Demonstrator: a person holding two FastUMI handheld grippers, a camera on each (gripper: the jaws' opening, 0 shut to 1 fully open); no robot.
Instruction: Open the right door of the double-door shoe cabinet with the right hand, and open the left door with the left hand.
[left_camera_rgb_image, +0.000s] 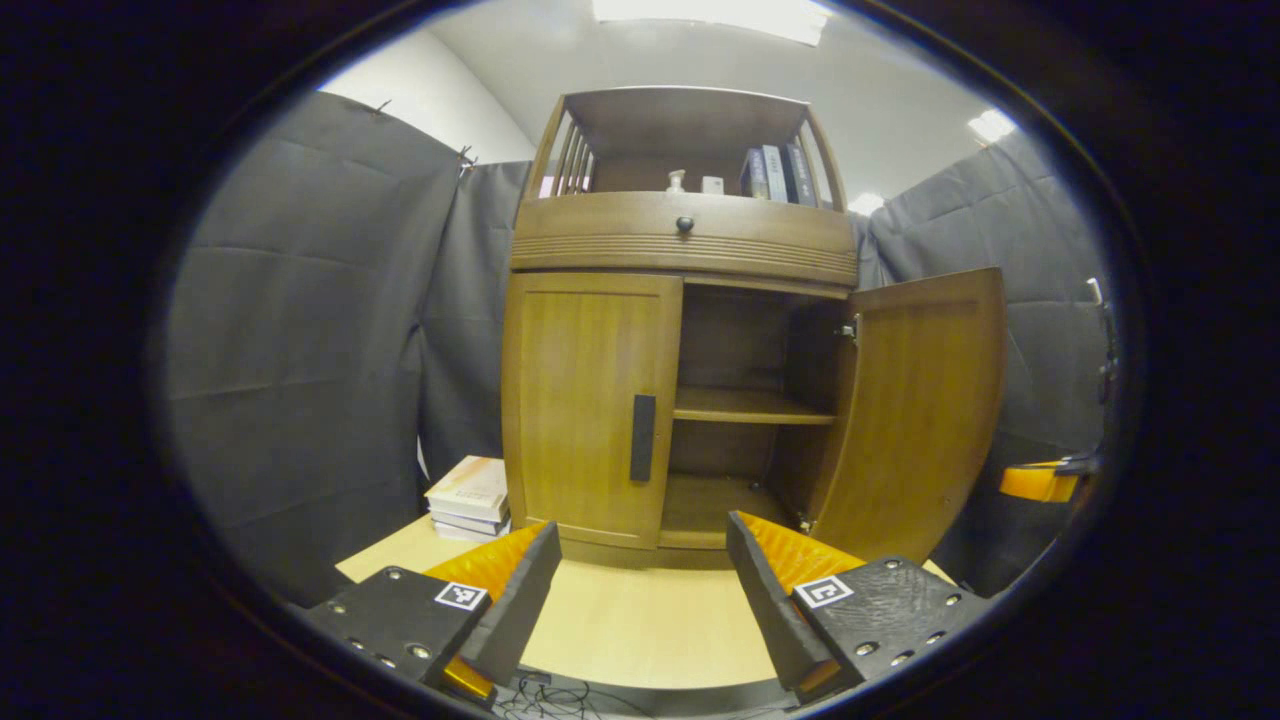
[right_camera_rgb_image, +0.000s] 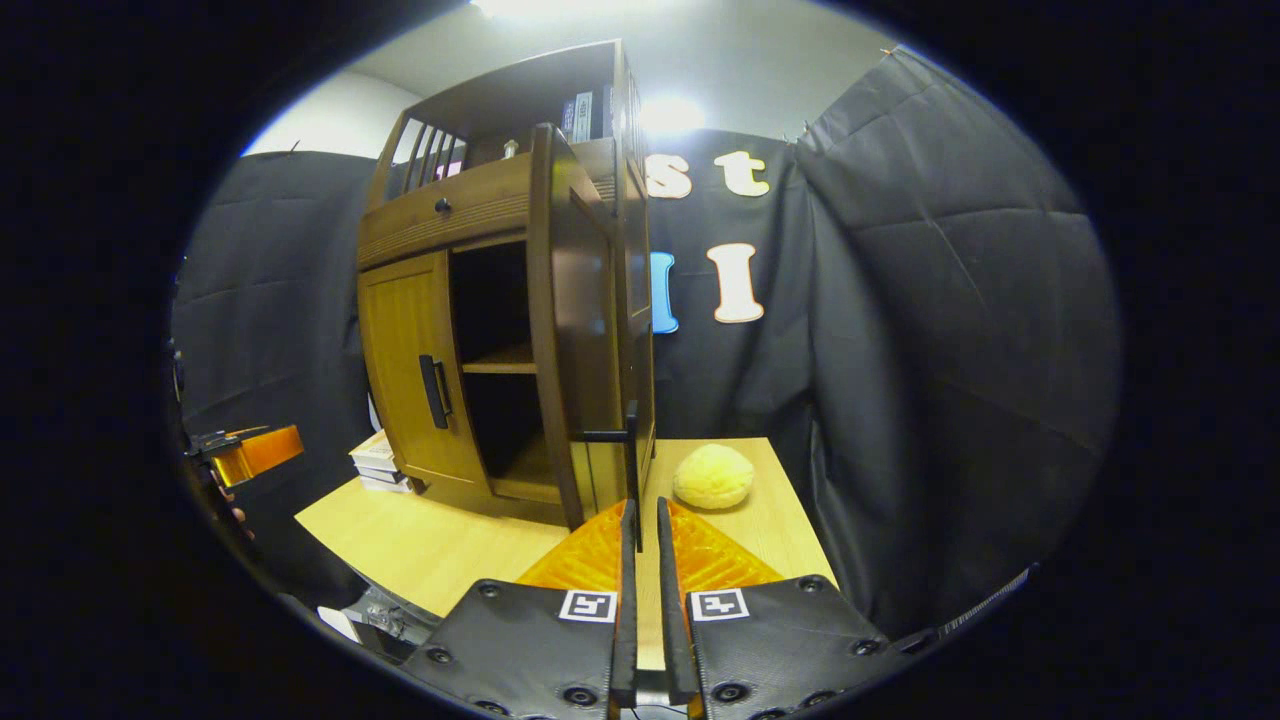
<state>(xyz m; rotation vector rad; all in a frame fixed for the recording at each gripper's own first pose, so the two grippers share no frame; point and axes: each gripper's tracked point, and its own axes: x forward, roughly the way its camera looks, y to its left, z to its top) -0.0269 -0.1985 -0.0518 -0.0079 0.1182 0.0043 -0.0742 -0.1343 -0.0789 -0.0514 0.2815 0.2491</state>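
The shoe cabinet (left_camera_rgb_image: 680, 330) stands on the desk (left_camera_rgb_image: 640, 620) with its right door (left_camera_rgb_image: 925, 410) swung wide open and its left door (left_camera_rgb_image: 590, 410) shut, the handle (left_camera_rgb_image: 642, 437) untouched. The left gripper (left_camera_rgb_image: 640, 590) hovers at 6 o'clock before the cabinet, fingers spread with nothing between them (books (left_camera_rgb_image: 470, 497) lie at 8 o'clock). In the right gripper view, the right gripper (right_camera_rgb_image: 640, 540) has its fingers pressed nearly together just under the right door's handle (right_camera_rgb_image: 625, 440); whether they pinch it, I cannot tell.

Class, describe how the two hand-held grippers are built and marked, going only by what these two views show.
Each hand-held gripper, left and right, has two flat, wedge-shaped fingers on black textured mounts fastened with round screws. Every mount carries a square black-and-white tag. Ribbed panels line the fingers behind the pads.
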